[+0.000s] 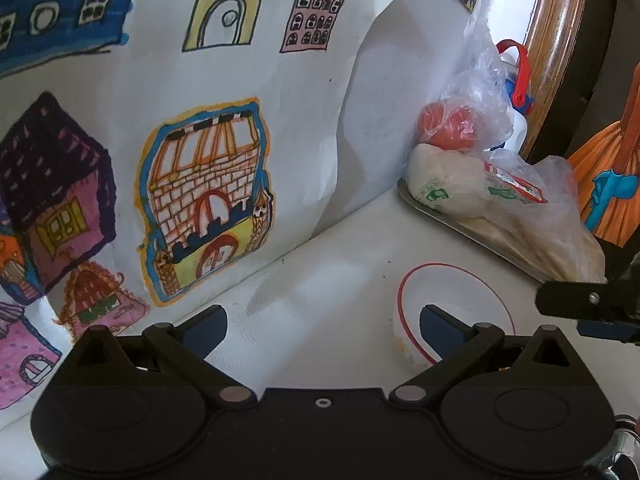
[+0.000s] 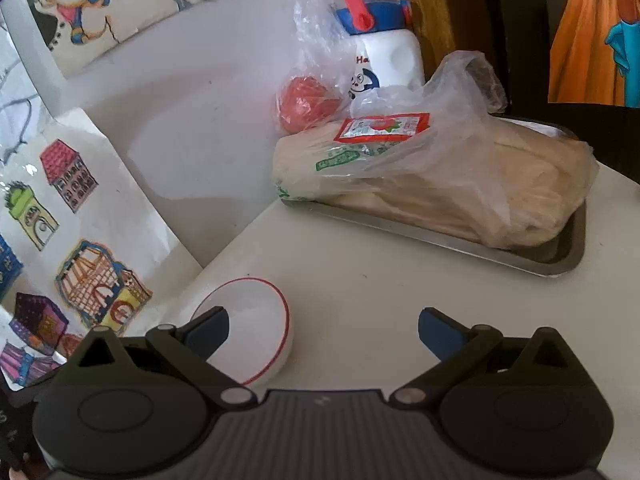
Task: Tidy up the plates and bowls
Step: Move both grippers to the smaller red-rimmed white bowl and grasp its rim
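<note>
Showing only rightward: the metal tray's [image 2: 560, 264] whole near rim.

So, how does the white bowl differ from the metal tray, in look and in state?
The white bowl is round with a thin red rim line; the metal tray is rectangular and grey. The bowl looks empty; the tray carries a plastic bag of pale food. The bowl sits close in front of both grippers; the tray lies farther back, near the wall. Both rest on the same white table.
</note>
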Available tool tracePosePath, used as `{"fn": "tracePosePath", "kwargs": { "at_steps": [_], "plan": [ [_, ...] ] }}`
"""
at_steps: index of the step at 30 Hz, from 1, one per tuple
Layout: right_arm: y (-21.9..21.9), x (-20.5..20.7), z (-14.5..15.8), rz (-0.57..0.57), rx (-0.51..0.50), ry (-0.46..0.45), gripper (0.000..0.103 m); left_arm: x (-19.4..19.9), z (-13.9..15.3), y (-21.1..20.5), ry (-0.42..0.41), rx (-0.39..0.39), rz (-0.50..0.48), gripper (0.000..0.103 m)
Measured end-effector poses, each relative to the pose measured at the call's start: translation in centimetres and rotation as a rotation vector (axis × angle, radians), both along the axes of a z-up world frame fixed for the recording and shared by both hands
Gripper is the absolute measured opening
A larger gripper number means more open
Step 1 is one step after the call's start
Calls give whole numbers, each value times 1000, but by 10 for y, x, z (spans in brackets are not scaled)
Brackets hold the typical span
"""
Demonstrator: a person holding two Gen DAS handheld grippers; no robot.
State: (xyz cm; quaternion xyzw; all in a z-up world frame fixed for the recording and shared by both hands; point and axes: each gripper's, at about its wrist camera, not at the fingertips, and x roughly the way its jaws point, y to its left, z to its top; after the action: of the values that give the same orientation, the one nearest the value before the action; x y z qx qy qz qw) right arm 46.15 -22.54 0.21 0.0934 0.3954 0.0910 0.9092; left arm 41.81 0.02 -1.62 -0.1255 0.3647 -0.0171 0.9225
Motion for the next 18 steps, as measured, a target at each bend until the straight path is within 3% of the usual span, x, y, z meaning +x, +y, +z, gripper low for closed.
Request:
{"fn": "tracePosePath", "kwargs": {
  "at_steps": [8, 18],
  "plan": [
    [4, 11, -16, 25, 29, 52, 102, -2, -2, 3, -9, -30, -27, 101],
    [9, 13, -23, 35, 31, 100, 69, -2, -2, 4, -17, -62, -89, 83]
  ]
}}
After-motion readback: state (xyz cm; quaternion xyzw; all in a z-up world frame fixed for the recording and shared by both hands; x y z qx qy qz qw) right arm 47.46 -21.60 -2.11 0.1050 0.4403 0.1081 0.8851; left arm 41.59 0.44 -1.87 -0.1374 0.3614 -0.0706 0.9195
